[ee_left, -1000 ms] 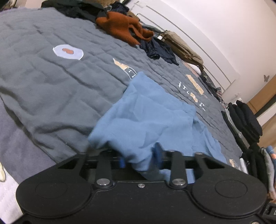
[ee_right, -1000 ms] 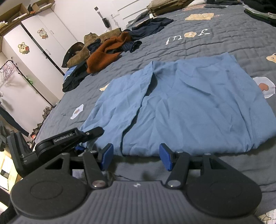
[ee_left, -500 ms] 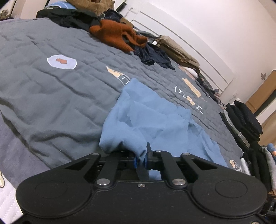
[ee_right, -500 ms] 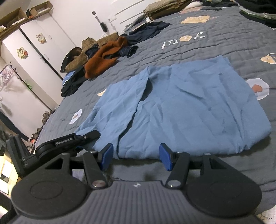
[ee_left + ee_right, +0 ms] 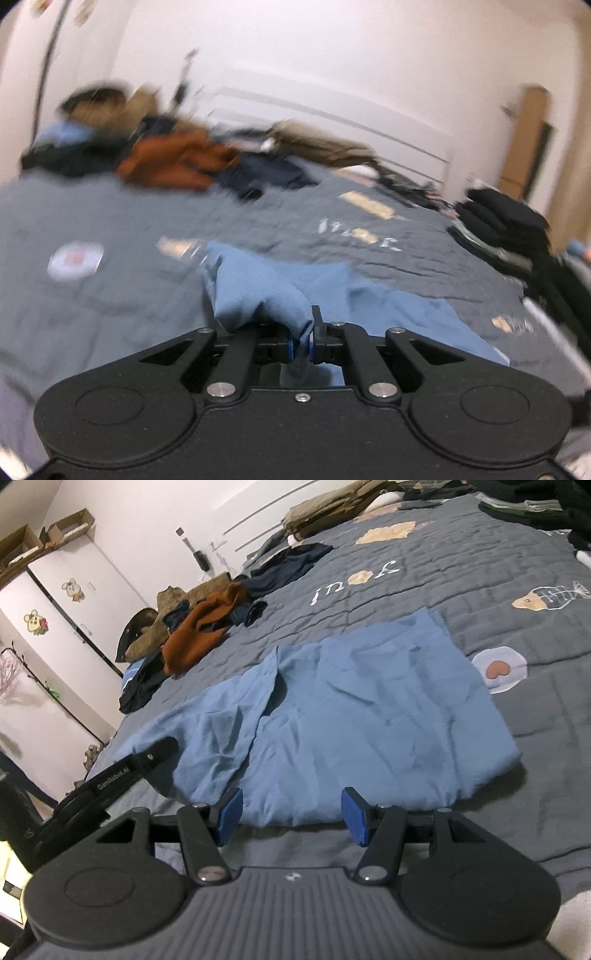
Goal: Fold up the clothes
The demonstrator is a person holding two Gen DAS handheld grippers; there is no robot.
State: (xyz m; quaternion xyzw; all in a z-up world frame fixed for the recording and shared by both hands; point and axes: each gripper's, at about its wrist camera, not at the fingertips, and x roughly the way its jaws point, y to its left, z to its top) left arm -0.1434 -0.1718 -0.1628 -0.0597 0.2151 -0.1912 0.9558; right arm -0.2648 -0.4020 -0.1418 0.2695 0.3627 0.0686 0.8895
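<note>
I hold two grippers; my left gripper (image 5: 302, 345) is closed on a fold of the blue shirt (image 5: 354, 731), its pads pinch the cloth at the edge nearest to me and a bunch of the fabric stands up over the jaws; my right gripper (image 5: 291, 818) has its two blue pads apart with nothing between them, it hangs just before the near hem of the shirt and does not touch it.

There is one blue shirt; it lies spread on the bed cover (image 5: 498, 602), wrinkled, with one sleeve side folded toward the left; in the right wrist view the black body of my left gripper (image 5: 122, 771) shows at the left corner of the shirt.

Other clothes I count roughly, because the left view is blurred: one rust-orange garment (image 5: 201, 635), one dark navy garment (image 5: 284, 568) beside it, one khaki pile (image 5: 325, 511) farther back near the wall, and one stack of black clothes (image 5: 506, 218) at the right side of the bed.

The surface is a bed with a grey quilted cover that carries stitched pictures: one fried egg (image 5: 498, 668) just beside the shirt, one fish skeleton (image 5: 550, 598), some white letters (image 5: 354, 578); the room has white walls, one white wardrobe (image 5: 70, 602) with two animal stickers, and two cardboard boxes (image 5: 48, 535) on top of it.
</note>
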